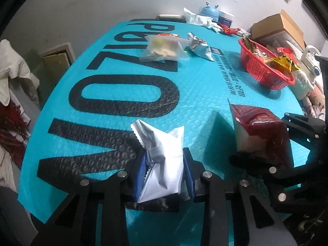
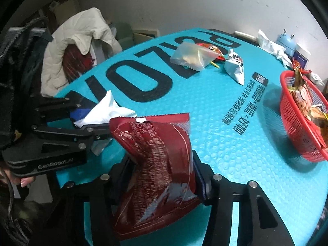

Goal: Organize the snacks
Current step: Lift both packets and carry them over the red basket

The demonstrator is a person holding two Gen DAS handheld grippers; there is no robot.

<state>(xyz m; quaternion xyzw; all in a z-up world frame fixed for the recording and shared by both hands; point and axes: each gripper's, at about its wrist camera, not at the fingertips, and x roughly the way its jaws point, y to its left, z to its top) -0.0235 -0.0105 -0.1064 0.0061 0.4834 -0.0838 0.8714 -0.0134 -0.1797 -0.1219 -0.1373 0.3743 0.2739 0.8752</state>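
Observation:
My left gripper [image 1: 164, 170] is shut on a crumpled white snack packet [image 1: 162, 160], held above the turquoise mat; from the right wrist the same gripper [image 2: 90, 119] and white packet [image 2: 106, 108] show at the left. My right gripper [image 2: 162, 176] is shut on a dark red snack bag [image 2: 155, 164], its blue pads squeezing the bag's middle. In the left wrist view that red bag [image 1: 260, 131] hangs at the right in the right gripper [image 1: 264, 143]. A red plastic basket [image 1: 264, 71] [image 2: 297, 127] holding several snack packs stands further right.
A clear bag of chips [image 1: 164, 49] [image 2: 192, 57] and a silver-white snack packet [image 1: 201, 45] [image 2: 235, 65] lie at the far side of the turquoise mat [image 1: 205, 94] [image 2: 225, 153]. Crumpled wrappers, a blue appliance [image 1: 209, 12] and cardboard boxes [image 1: 280, 24] crowd the back edge. A white jacket [image 2: 75, 41] hangs over a chair.

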